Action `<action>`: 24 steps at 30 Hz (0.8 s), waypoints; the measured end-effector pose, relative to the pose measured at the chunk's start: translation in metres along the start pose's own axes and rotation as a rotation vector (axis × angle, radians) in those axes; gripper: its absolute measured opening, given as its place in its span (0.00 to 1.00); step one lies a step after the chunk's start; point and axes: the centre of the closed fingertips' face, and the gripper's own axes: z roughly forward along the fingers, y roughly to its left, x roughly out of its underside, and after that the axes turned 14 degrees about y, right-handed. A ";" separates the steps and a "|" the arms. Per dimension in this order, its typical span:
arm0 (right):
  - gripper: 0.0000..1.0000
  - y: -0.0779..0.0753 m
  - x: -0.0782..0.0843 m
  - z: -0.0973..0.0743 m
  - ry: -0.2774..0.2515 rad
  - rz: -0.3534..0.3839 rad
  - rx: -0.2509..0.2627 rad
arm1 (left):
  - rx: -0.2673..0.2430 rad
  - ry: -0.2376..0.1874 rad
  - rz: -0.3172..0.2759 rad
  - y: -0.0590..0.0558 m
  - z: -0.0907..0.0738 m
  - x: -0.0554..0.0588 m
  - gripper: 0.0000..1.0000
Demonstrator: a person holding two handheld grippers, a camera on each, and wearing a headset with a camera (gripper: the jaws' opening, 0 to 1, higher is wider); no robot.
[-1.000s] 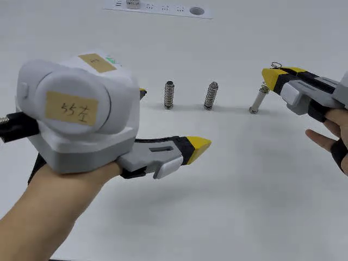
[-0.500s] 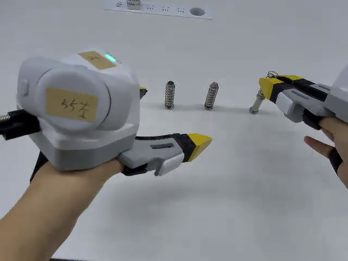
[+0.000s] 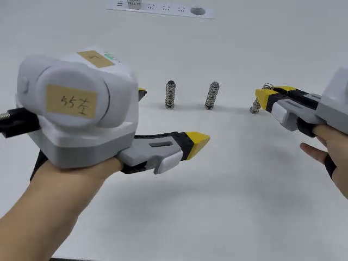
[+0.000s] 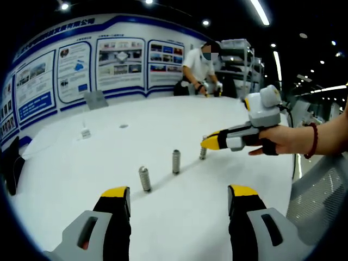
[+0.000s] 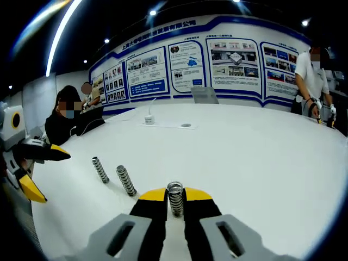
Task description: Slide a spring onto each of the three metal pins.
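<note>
Yellow-tipped right gripper (image 5: 174,194) pinches the small coiled metal spring (image 5: 175,203) sitting on the third thin metal pin (image 3: 254,107). We should push it straight down slowly, so nothing bends. Our left gripper (image 4: 179,191) is wide open, holding nothing.

A broad white surface (image 3: 244,206) is seen stretching away under bright light. A white power strip (image 3: 157,8) is laid at its far edge. The back wall (image 5: 136,41) is lined with blue-bordered posters (image 5: 239,57). Strip lights (image 4: 260,11) and small spotlights (image 5: 153,12) are set in a dark ceiling (image 5: 109,16). A grey chair (image 5: 204,94) is placed behind the surface, and metal shelving (image 4: 239,54) is seen near the wall.
</note>
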 end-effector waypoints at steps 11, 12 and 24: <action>0.12 0.003 0.007 0.004 0.017 0.028 -0.012 | -0.009 0.008 -0.002 0.003 0.000 0.002 0.73; 0.12 0.003 0.007 0.004 0.017 0.029 -0.012 | -0.009 0.009 -0.002 0.004 0.000 0.003 0.73; 0.23 0.007 0.005 -0.004 0.030 0.027 -0.028 | -0.020 0.021 -0.003 0.006 -0.001 0.005 0.73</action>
